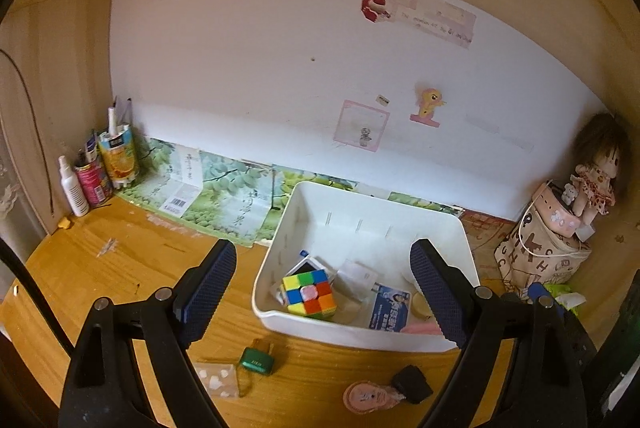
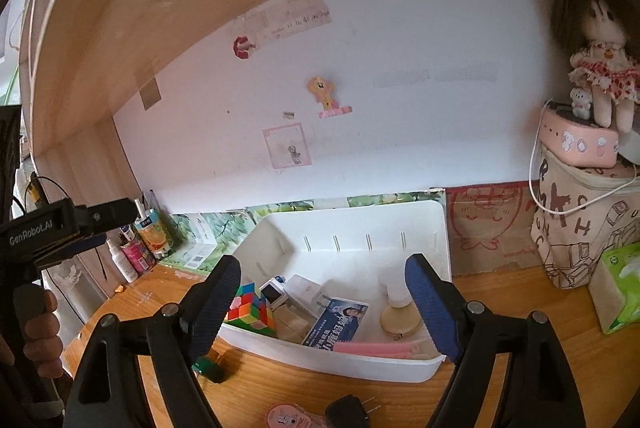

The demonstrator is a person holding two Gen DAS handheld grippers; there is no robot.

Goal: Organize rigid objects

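Observation:
A white plastic bin (image 1: pixel 400 224) (image 2: pixel 360 224) stands on the wooden desk. It holds a Rubik's cube (image 1: pixel 309 293) (image 2: pixel 250 312), a blue booklet (image 1: pixel 390 306) (image 2: pixel 336 320), small white boxes, a round wooden lid (image 2: pixel 399 317) and pink sticks (image 2: pixel 376 348). In front of the bin lie a green padlock (image 1: pixel 256 360) (image 2: pixel 208 368), a black plug (image 1: pixel 412 384) (image 2: pixel 350 413) and a pink round item (image 1: pixel 366 396) (image 2: pixel 288 416). My left gripper (image 1: pixel 322 292) is open and empty above the bin's near edge. My right gripper (image 2: pixel 324 308) is open and empty over the bin.
Bottles and cans (image 1: pixel 100 168) stand at the back left corner. A printed fabric bag (image 1: pixel 540 256) (image 2: pixel 580 228) with a pink box and a doll (image 2: pixel 600 60) stands at the right. A green tissue pack (image 2: pixel 618 292) lies beside it. The left tool (image 2: pixel 40 232) shows at the right view's left edge.

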